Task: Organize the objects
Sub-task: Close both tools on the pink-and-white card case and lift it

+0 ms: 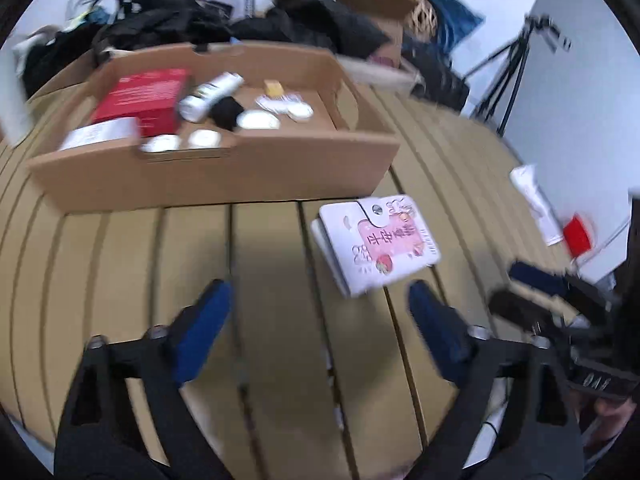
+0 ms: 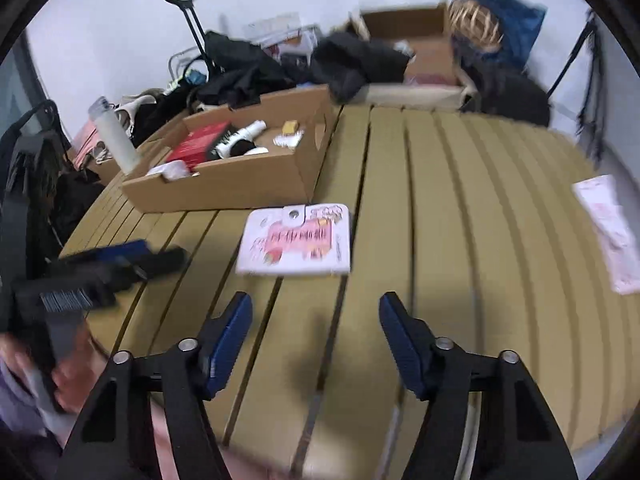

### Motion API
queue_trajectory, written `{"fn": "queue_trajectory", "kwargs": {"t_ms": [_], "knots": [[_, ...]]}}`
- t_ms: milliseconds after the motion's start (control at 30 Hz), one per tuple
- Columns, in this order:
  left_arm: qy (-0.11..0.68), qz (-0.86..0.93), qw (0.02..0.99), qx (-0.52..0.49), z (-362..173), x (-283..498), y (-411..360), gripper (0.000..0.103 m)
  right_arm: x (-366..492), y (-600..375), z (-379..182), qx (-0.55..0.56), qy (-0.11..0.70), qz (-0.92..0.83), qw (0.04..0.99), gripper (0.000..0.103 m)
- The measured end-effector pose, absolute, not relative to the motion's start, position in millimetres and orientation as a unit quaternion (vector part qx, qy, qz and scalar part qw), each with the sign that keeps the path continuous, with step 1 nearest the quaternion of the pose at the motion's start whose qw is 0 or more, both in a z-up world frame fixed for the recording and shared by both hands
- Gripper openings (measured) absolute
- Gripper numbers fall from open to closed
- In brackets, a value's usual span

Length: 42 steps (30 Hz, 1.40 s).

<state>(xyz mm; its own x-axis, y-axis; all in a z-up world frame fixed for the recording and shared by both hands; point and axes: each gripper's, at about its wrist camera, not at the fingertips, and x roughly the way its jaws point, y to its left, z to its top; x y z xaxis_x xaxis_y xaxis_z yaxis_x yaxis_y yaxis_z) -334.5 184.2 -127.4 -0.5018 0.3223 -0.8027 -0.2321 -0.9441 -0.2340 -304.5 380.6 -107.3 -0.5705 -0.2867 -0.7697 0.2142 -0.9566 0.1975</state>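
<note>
A white and pink snap wallet (image 1: pixel 380 240) (image 2: pixel 296 240) lies flat on the slatted tan table, just in front of a shallow cardboard tray (image 1: pixel 224 176) (image 2: pixel 224 188). The tray holds a red box (image 1: pixel 144 96), a white bottle (image 1: pixel 210 96), a black item and several small white round things. My left gripper (image 1: pixel 318 286) is open over bare slats, with the wallet just beyond its right finger. My right gripper (image 2: pixel 315 296) is open too, short of the wallet's near edge. Neither holds anything. Each gripper shows in the other's view, the right gripper (image 1: pixel 536 292) and the left gripper (image 2: pixel 120 260).
A white tube (image 1: pixel 536 200) (image 2: pixel 612 232) lies at the table's right side, next to something red (image 1: pixel 578 234). A pale drinking bottle (image 2: pixel 114 136) stands left of the tray. Black clothes (image 1: pixel 312 16), boxes and a tripod (image 1: pixel 508 76) crowd the far edge.
</note>
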Motion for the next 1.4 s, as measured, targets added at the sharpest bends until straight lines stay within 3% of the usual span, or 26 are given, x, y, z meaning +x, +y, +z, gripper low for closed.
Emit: {"fn": "queue_trajectory", "kwargs": {"t_ms": [100, 167, 267, 367, 467, 567, 700, 833, 933, 1100, 1400], "knots": [[-0.051, 0.857, 0.158, -0.488, -146, -354, 197, 0.071, -349, 376, -128, 0.456, -0.038, -0.876, 0.149, 0.058], [-0.064, 0.851, 0.158, -0.496, -155, -360, 197, 0.07, -369, 371, -140, 0.465, -0.034, -0.871, 0.154, 0.037], [-0.069, 0.857, 0.163, -0.484, -155, -360, 197, 0.069, -386, 362, -154, 0.476, -0.024, -0.864, 0.162, 0.036], [-0.064, 0.863, 0.16, -0.475, -155, -361, 198, 0.058, -388, 364, -159, 0.469, -0.049, -0.862, 0.184, 0.036], [-0.07, 0.865, 0.158, -0.47, -155, -362, 199, 0.034, -390, 371, -165, 0.47, -0.096, -0.854, 0.202, 0.036], [-0.08, 0.858, 0.163, -0.481, -155, -357, 196, 0.028, -390, 377, -168, 0.48, -0.136, -0.842, 0.205, 0.033], [-0.096, 0.846, 0.163, -0.499, -152, -325, 173, 0.02, -354, 358, -160, 0.492, -0.114, -0.841, 0.195, 0.026], [-0.127, 0.824, 0.18, -0.522, -153, -284, 141, 0.016, -289, 344, -154, 0.49, -0.128, -0.841, 0.19, 0.02], [-0.102, 0.826, 0.185, -0.522, -150, -260, 133, 0.013, -253, 336, -159, 0.494, -0.144, -0.839, 0.178, 0.015], [-0.101, 0.828, 0.195, -0.516, -141, -247, 127, 0.009, -238, 328, -149, 0.484, -0.129, -0.849, 0.169, 0.003], [-0.169, 0.842, 0.224, -0.462, -77, -280, 103, 0.005, -257, 325, -96, 0.443, -0.13, -0.866, 0.192, 0.002]]}}
